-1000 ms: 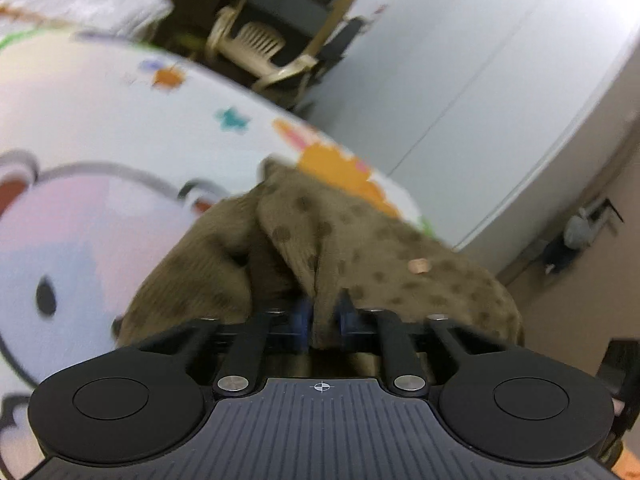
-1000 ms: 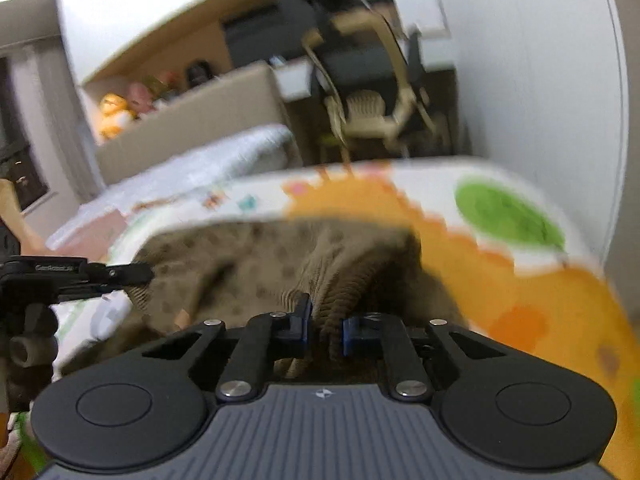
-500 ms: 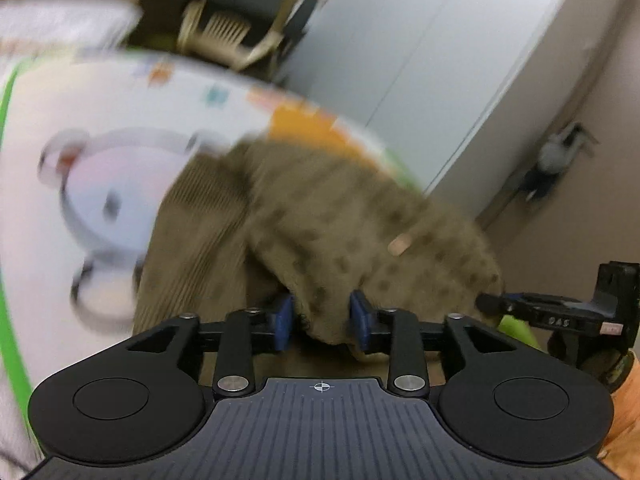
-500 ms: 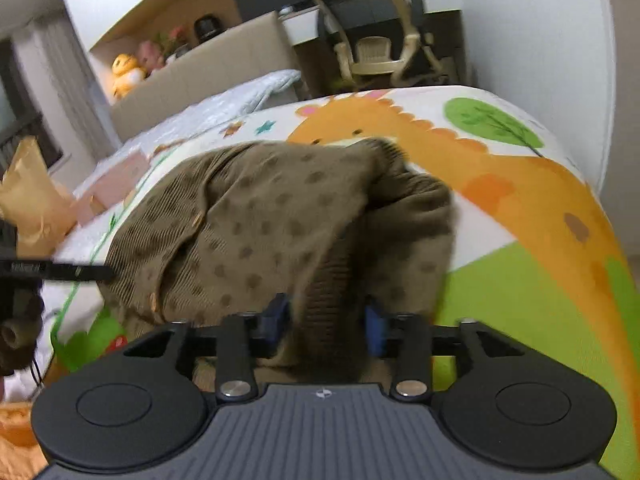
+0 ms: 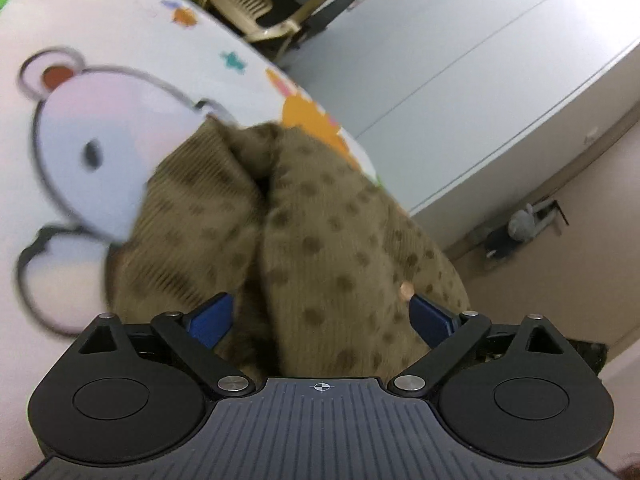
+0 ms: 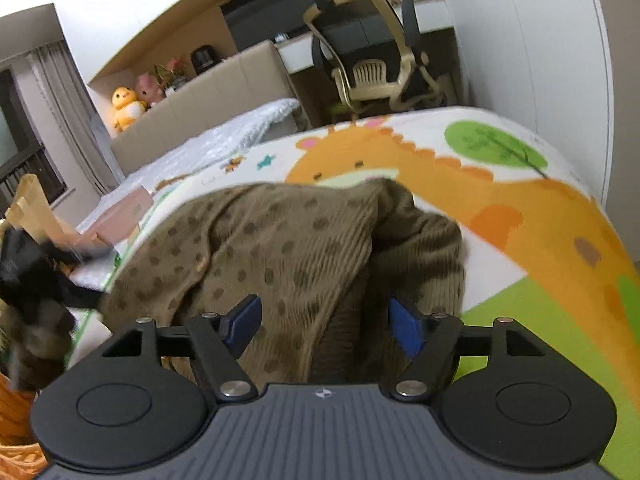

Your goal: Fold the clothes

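A brown knitted cardigan with dark dots lies bunched on a cartoon-printed play mat. My left gripper hangs over its near edge, jaws opening wide; the knit lies between the blue pads but they no longer press it. In the right wrist view the same cardigan lies folded over on the mat. My right gripper is also opening, its pads apart from the fabric that lies between them. The left gripper shows blurred at the far left.
A beige office chair and a desk stand beyond the mat. White wardrobe doors run along the right side. A bed with a white blanket, a pink box and plush toys lie to the left. Orange fabric sits lower left.
Both grippers were shut on the cardigan's edge a second ago; both have spread their jaws and let the fabric go. The cardigan has settled down onto the mat.
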`<state>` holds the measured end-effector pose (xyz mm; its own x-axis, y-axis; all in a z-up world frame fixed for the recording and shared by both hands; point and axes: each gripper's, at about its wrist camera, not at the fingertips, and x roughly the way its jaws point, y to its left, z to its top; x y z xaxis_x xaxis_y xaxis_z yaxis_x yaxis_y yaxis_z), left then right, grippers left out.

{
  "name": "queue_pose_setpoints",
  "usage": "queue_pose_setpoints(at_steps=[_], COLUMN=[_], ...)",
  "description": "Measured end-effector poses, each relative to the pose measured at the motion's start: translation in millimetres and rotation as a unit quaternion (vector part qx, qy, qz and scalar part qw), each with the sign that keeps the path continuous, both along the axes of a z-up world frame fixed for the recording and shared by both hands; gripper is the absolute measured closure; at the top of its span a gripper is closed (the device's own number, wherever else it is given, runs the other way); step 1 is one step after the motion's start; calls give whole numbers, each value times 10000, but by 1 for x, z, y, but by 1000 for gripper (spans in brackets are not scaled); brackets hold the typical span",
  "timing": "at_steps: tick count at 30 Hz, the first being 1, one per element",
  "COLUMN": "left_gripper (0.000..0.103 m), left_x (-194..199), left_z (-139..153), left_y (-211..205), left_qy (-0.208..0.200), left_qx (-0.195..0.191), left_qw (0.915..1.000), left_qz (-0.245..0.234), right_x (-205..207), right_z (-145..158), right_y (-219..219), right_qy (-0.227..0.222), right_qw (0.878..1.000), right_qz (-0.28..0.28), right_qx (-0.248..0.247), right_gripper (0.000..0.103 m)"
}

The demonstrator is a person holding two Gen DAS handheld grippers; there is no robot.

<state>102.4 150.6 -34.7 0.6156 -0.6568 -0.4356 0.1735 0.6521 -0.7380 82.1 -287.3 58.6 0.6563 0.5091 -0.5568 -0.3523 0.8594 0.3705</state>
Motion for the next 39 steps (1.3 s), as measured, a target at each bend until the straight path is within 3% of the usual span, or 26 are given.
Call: queue_pose_setpoints(at_steps=[3, 7, 10, 13, 16, 17, 18, 20, 22, 24, 28, 29, 31, 33, 36, 39], left_gripper=[6, 6, 6, 5, 6, 9, 21, 25, 20, 11, 11, 12, 24, 60, 78, 81], left_x=[3, -12, -25, -30, -20, -16, -13, -1, 9, 24, 37, 35, 25, 16, 2, -15], left_z=[25, 71, 92, 92, 67, 57, 49, 35, 27, 16, 6, 8, 17, 21, 28, 39], left_y=[2, 17, 23, 25, 19, 15, 12, 4, -4, -6, -17, -23, -31, -32, -20, -13], left_qy=[-284, -1010, -1344, -1243, -711, -577, -510, -520, -825, -896, -711, -719, -697, -557, -598, -847], left_qx=[-794, -1001, -655, -50, 374, 524, 664, 909, 1058, 826, 251, 311, 629, 941, 1206, 1522], left_qw=[9964, 9898, 9888, 9921, 9961, 9962, 9956, 9938, 9907, 9925, 9965, 9958, 9941, 9933, 9908, 9846], left_qz=[-121, -92, -30, 188, 368, 402, 409, 379, 245, 49, -369, -477, -545, -374, -165, -124], right_x=[0, -5, -7, -9, -11, -12, -12, -12, -13, -14, -14, -14, -14, -14, -13, -14], right_z=[-9, -13, -13, -14, -15, -16, -16, -18, -18, -19, -20, -20, -20, -19, -19, -19], right_y=[3, 7, 11, 14, 16, 16, 17, 19, 21, 21, 18, 18, 18, 18, 16, 17], right_qy=[68, -53, -109, -177, -238, -256, -268, -292, -331, -360, -346, -347, -353, -357, -355, -359], right_qw=[9997, 9991, 9985, 9980, 9975, 9973, 9971, 9968, 9962, 9961, 9970, 9969, 9969, 9969, 9973, 9971], right_qz=[18, 88, 154, 183, 212, 222, 234, 257, 275, 287, 322, 335, 344, 344, 348, 373], right_qx=[-218, -421, -507, -583, -635, -651, -669, -705, -754, -750, -619, -615, -619, -611, -548, -563], right_gripper=[32, 29, 24, 21, 19, 18, 17, 16, 15, 14, 11, 10, 10, 10, 10, 10])
